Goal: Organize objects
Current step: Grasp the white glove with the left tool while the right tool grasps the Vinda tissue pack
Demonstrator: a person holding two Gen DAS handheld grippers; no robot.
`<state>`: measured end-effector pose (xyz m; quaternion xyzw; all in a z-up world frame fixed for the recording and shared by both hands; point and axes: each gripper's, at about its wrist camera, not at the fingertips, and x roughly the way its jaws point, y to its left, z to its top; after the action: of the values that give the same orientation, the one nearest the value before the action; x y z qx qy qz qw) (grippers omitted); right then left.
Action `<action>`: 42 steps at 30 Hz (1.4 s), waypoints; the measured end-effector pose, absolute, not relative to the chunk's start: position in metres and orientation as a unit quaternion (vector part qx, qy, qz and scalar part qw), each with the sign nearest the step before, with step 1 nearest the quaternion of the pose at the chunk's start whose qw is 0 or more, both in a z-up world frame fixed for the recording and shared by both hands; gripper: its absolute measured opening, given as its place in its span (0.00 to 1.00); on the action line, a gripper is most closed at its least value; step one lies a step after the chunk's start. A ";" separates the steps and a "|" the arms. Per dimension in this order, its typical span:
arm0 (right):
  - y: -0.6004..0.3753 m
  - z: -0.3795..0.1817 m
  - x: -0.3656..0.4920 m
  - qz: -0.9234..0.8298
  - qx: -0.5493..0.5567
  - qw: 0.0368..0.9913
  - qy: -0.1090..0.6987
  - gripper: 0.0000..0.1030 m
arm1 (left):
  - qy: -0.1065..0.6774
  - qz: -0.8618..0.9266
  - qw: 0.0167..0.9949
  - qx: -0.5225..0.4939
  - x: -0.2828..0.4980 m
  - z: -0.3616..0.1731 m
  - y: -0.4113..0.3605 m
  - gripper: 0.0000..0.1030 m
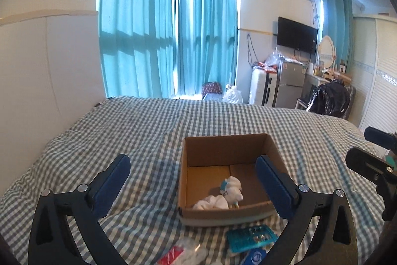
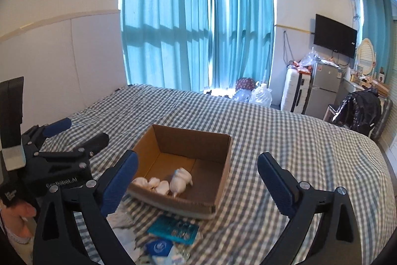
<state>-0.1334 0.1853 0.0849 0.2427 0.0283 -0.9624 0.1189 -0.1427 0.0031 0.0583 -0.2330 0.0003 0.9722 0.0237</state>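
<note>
Teal packet (image 1: 251, 238) lies beneath left tool (image 1: 196, 180) (open-jawed).

Left gripper (image 1: 192, 180) hovers over checkered bed (image 1: 124, 131), jaws wide apart, nothing between them. Open cardboard box (image 1: 225, 148) sits on bed ahead; right blue pad (image 1: 273, 185) overlaps box's right wall in view. Inside box, white plush toy (image 1: 228, 195) lies near front wall. Just before box, on bed: teal packet (image 1: 250, 237), red-white packet (image 1: 173, 256), blue item (image 1: 255, 258) at edge. Right gripper (image 1: 369, 160) partly visible at far right.
</note>
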 end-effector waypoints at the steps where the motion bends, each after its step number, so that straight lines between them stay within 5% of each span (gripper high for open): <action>1: 0.186 0.089 -0.122 -0.963 0.240 0.117 0.028 0.95 | -0.001 0.973 0.022 -0.230 -0.135 0.062 0.001 1.00; 10: 0.186 0.097 -0.047 -0.968 0.219 0.113 0.046 0.95 | -0.009 0.976 0.006 -0.216 -0.073 0.065 -0.007 1.00; 19: 0.174 0.031 -0.036 -0.955 0.269 0.106 0.067 0.95 | -0.017 0.962 -0.012 -0.272 -0.044 0.001 -0.003 1.00; 35: 0.188 -0.051 -0.075 -0.929 0.357 0.093 0.039 0.95 | 0.016 0.917 0.013 -0.399 -0.089 -0.119 0.025 1.00; 42: 0.183 -0.078 -0.094 -0.916 0.386 0.096 0.042 0.95 | -0.062 0.898 0.055 -0.433 -0.107 -0.148 0.011 1.00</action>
<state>-0.0939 0.1833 -0.0776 0.3862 0.0419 -0.9165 0.0955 -0.1067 0.0109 -0.1483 -0.4329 -0.0622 0.8976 0.0548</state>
